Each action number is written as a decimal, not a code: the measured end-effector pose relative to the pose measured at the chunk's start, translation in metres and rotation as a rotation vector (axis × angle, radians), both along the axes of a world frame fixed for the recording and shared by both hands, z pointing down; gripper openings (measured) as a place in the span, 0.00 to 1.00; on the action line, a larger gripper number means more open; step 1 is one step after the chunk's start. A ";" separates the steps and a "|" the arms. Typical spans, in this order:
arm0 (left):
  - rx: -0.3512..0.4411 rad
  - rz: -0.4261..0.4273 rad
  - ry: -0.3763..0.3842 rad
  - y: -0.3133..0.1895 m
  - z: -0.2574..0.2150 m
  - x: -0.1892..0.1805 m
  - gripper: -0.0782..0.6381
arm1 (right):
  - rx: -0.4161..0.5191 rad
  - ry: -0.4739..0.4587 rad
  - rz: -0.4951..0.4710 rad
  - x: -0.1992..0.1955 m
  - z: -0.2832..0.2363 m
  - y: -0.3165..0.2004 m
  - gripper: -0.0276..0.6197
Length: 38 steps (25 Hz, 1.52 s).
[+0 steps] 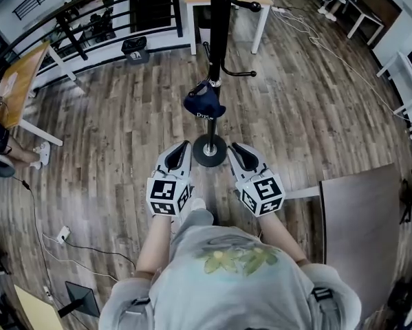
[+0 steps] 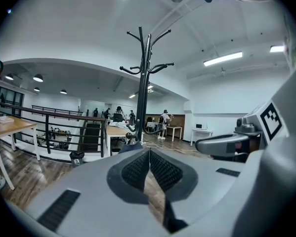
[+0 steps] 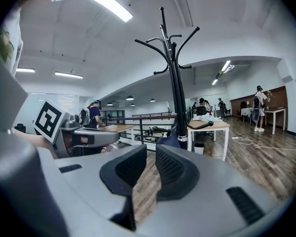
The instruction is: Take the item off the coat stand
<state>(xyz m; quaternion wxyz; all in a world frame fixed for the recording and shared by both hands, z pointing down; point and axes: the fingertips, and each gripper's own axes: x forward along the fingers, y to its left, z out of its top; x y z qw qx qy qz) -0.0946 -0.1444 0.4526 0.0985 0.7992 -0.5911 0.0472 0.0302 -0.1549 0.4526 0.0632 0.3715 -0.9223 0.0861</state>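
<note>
Left gripper (image 1: pixel 183 146) shut empty, right gripper (image 1: pixel 236 148) opening empty; bare floor (image 1: pixel 123 129) ahead to the coat stand (image 1: pixel 218 47) holding a dark-blue cap (image 1: pixel 204 104).

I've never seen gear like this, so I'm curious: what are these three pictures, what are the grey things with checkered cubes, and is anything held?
No robot here: a person holds a hand gripper in each hand. The top-down picture comes from a camera on their head; the other two from cameras riding on each gripper, looking along its fingers. The cubes are part of the grippers. On the wood floor stands a black coat stand with a dark blue item hanging low on it. The left gripper is shut and empty; the right gripper is opening, with nothing between its fingers. Neither touches the item.
</note>
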 end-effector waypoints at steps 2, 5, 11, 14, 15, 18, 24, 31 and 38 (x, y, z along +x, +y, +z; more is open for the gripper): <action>0.000 0.011 -0.008 -0.013 0.000 -0.004 0.13 | 0.000 0.003 0.010 -0.003 0.000 -0.013 0.13; -0.006 0.024 -0.019 -0.029 0.002 -0.012 0.13 | 0.006 0.010 0.028 -0.007 0.002 -0.030 0.15; -0.016 0.051 -0.053 -0.059 0.012 -0.027 0.21 | 0.004 0.027 0.064 -0.014 0.009 -0.065 0.20; -0.023 0.091 -0.086 -0.071 0.020 -0.030 0.26 | -0.019 0.052 0.084 -0.016 0.024 -0.077 0.23; -0.023 0.103 -0.099 -0.075 0.022 -0.030 0.28 | -0.026 0.060 0.092 -0.016 0.029 -0.080 0.23; -0.025 0.133 -0.122 -0.089 0.030 -0.032 0.35 | -0.044 0.077 0.119 -0.014 0.042 -0.090 0.24; -0.045 0.171 -0.181 -0.115 0.055 -0.042 0.41 | -0.042 0.104 0.155 -0.018 0.062 -0.106 0.24; -0.068 0.193 -0.228 -0.143 0.081 -0.049 0.44 | -0.051 0.152 0.154 -0.028 0.083 -0.124 0.26; -0.126 0.240 -0.274 -0.163 0.115 -0.049 0.45 | -0.087 0.214 0.126 -0.040 0.112 -0.141 0.27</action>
